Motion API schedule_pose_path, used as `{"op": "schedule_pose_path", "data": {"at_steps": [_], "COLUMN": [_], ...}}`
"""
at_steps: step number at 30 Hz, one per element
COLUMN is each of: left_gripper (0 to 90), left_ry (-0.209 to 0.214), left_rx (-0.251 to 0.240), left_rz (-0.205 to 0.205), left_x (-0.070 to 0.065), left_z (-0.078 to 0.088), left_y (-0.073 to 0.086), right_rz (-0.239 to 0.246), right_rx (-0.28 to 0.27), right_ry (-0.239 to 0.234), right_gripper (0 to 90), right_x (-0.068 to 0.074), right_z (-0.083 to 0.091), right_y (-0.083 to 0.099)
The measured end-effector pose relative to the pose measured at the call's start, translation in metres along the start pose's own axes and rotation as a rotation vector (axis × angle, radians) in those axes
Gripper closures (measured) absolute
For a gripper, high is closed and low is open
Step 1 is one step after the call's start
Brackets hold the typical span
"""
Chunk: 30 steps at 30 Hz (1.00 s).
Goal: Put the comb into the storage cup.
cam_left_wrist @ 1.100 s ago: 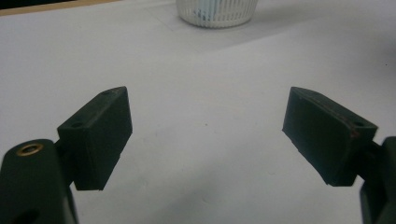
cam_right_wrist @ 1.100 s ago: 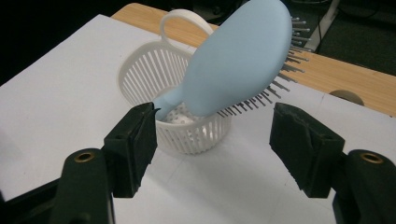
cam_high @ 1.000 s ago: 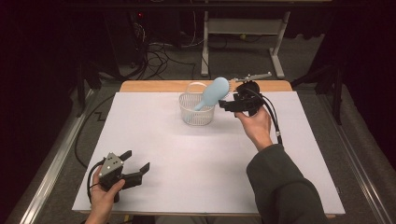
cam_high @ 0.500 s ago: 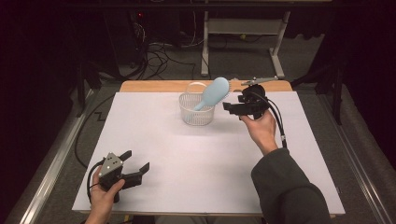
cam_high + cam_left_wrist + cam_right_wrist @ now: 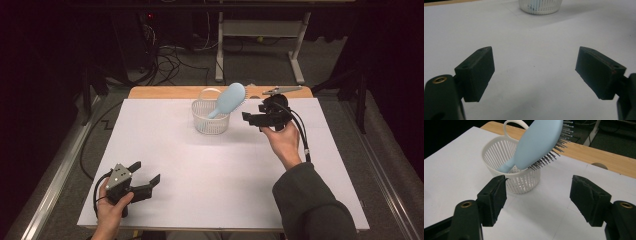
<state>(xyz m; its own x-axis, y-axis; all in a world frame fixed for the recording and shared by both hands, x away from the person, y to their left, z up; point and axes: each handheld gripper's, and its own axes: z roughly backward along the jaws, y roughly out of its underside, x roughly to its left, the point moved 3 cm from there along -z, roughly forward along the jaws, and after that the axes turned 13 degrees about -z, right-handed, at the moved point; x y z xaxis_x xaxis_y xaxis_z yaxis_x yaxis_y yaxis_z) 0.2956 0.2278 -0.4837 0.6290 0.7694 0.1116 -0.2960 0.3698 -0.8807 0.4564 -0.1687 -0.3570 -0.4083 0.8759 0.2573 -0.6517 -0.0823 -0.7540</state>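
A light blue hairbrush (image 5: 229, 99) (image 5: 539, 142) stands handle-down in a small white slatted basket (image 5: 210, 120) (image 5: 511, 173), its bristled head leaning out over the right rim. My right gripper (image 5: 248, 118) (image 5: 537, 195) is just right of the basket, open, with nothing between its jaws and apart from the brush. My left gripper (image 5: 145, 176) (image 5: 534, 72) rests near the table's front left corner, open and empty above the white surface. The basket's base (image 5: 540, 6) shows far off in the left gripper view.
White sheet (image 5: 210, 175) covers the table, with a wooden strip (image 5: 165, 92) along the far edge. A table frame (image 5: 260, 30) and cables (image 5: 170, 55) stand on the floor beyond. A metal rail (image 5: 55, 180) runs along the left side.
My right gripper has drawn back to the right, away from the brush head, which stays leaning in the basket. The left gripper has not moved.
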Motion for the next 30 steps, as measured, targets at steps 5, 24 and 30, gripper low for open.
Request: {"op": "schedule_pose_path", "data": {"at_steps": [5,24,30], "left_gripper": [16.4,15.8,15.8], "left_ry": [-0.001,0.004,0.008], "left_rx": [0.0,0.007,0.013], "left_rz": [0.0,0.002,-0.001], "left_x": [0.0,-0.003,-0.005], "left_z": [0.0,-0.004,-0.006], "left_y": [0.0,0.0,0.0], "right_rz": [-0.003,-0.019,-0.032], "right_rx": [-0.007,-0.028,-0.031], "right_ry": [-0.001,-0.002,-0.003], "right_gripper": [29.2,28.3,26.7], "right_x": [-0.004,-0.015,-0.02], "right_z": [0.003,0.016,0.02], "right_y": [0.002,0.016,0.023]}}
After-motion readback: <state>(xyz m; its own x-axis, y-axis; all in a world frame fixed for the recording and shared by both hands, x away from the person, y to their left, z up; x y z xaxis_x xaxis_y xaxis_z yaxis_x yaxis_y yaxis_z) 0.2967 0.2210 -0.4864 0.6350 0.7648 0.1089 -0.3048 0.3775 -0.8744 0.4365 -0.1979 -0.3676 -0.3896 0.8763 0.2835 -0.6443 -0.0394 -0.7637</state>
